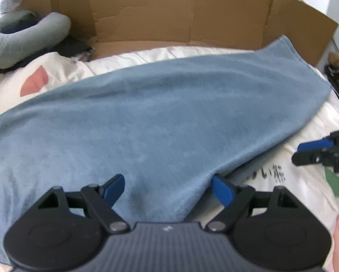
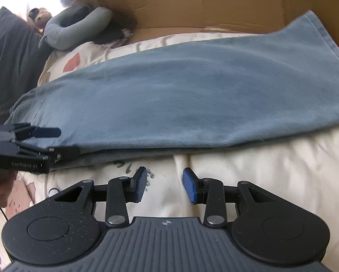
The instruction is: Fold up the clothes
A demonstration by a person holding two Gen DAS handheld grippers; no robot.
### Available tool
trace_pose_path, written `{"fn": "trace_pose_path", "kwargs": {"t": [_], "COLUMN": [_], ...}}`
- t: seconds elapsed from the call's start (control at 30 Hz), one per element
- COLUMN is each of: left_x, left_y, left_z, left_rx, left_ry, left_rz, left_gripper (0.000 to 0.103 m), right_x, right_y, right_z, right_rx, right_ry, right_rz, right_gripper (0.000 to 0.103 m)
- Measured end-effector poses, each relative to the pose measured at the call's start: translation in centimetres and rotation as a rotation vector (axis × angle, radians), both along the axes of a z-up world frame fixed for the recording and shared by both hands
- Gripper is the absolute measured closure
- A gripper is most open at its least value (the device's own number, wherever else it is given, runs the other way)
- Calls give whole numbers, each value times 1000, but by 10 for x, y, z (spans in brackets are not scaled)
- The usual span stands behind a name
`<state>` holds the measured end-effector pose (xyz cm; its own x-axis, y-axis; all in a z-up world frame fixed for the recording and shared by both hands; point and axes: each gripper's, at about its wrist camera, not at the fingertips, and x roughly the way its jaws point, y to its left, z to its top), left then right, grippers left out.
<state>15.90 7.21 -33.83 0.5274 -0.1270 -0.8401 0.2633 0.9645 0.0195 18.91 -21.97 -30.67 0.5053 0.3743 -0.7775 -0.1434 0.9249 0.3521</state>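
Garment point(image 1: 169, 117): blue, folded lengthwise, flat across cream bedsheet point(image 2: 271, 172), cardboard point(image 1: 180, 15) behind. Your left gripper point(image 1: 168, 189): fingers spread wide, straddling garment's near edge, pads not pressing. Your right gripper point(image 2: 163, 184): fingers part-open, empty, over sheet beside garment.

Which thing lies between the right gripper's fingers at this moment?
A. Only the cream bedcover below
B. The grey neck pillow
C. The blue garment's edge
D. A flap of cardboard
A: the right gripper hangs open over the bare cream bedcover, just short of the blue garment.
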Motion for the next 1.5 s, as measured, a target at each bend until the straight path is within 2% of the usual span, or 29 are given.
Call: {"fn": "trace_pose_path", "kwargs": {"t": [0.2, 0.3, 0.57, 0.93, 1.2, 1.3, 1.43, 1.5], "left_x": [0, -4, -27, -53, -56, -60, -69, -71], "left_y": [-3, -1, 27, 55, 83, 86, 93, 100], "left_z": [-5, -10, -18, -14, -15, -16, -9, -9], "left_rx": [34, 78, 151, 268, 270, 291, 308, 296], "left_ry": [-17, -10, -9, -105, -115, -130, -176, -170], "left_rz": [0, 20, 133, 342, 443, 437, 470, 487], "left_gripper": [17, 15, 15, 14, 15, 15, 11, 9], "right_x": [19, 27, 27, 27, 27, 27, 26, 25], "right_y": [22, 29, 39, 37, 35, 34, 32, 32], "right_z": [3, 1, -14, -18, -18, -18, -19, -19], "right_rx": [-31, -46, -107, -101, -89, -85, -81, -80], "right_ry": [-45, -52, -26, -15, -9, -8, -6, -6], "right_rz": [47, 46, 76, 81, 83, 86, 92, 94], "right_gripper": [60, 60, 61, 61, 61, 61, 61, 61]}}
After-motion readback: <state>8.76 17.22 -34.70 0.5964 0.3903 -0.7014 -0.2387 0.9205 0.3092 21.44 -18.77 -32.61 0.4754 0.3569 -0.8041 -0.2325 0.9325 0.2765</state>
